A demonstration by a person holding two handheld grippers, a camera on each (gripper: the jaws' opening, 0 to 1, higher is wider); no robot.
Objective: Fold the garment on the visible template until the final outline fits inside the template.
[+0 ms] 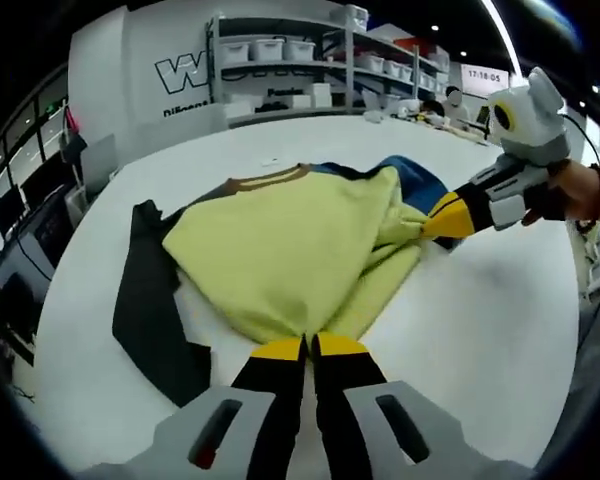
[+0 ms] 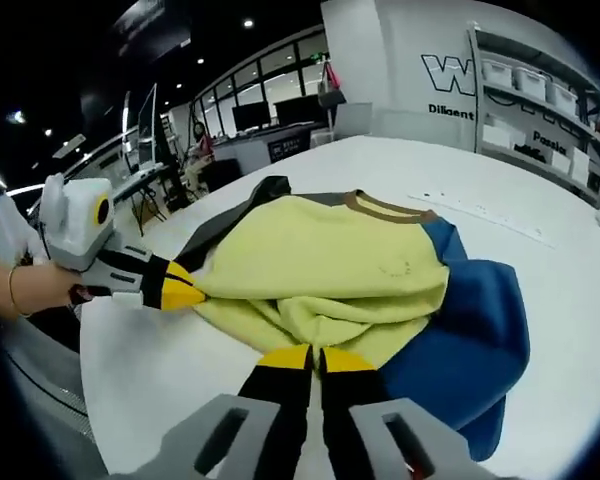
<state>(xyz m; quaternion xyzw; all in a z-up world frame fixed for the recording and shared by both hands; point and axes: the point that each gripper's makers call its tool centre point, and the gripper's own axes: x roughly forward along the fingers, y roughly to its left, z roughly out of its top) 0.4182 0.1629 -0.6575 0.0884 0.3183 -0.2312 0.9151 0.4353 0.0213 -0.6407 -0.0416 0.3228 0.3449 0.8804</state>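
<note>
I start with the white desk [image 1: 480, 340], which carries everything in front of me, and behind it the shelves [image 1: 280, 60] with storage bins against the far wall. On the desk lies the garment [image 1: 290, 250], a sweatshirt with a pale yellow body, a brown collar, one dark sleeve [image 1: 145, 300] trailing out flat on one side and a blue sleeve [image 2: 470, 340] on the other; I cannot make out any template outline on the desk from here. The yellow body is bunched and lifted into a ridge between my two tools. My left tongs [image 1: 310, 345] are pressed together with a fold of the yellow hem pinched at their tips, and my right tongs [image 2: 315, 355] are likewise closed on a gathered edge of the yellow cloth, close to where the blue sleeve begins. I judge the step in hand to be carrying this pinched edge over the body toward the collar to make a fold. To do it well I would keep both grips level and move them at one pace, so the crease runs straight, pull gently apart to take the slack out of the ridge, and lay the edge down flat before letting go, with the loose sleeves tucked in afterwards.
</note>
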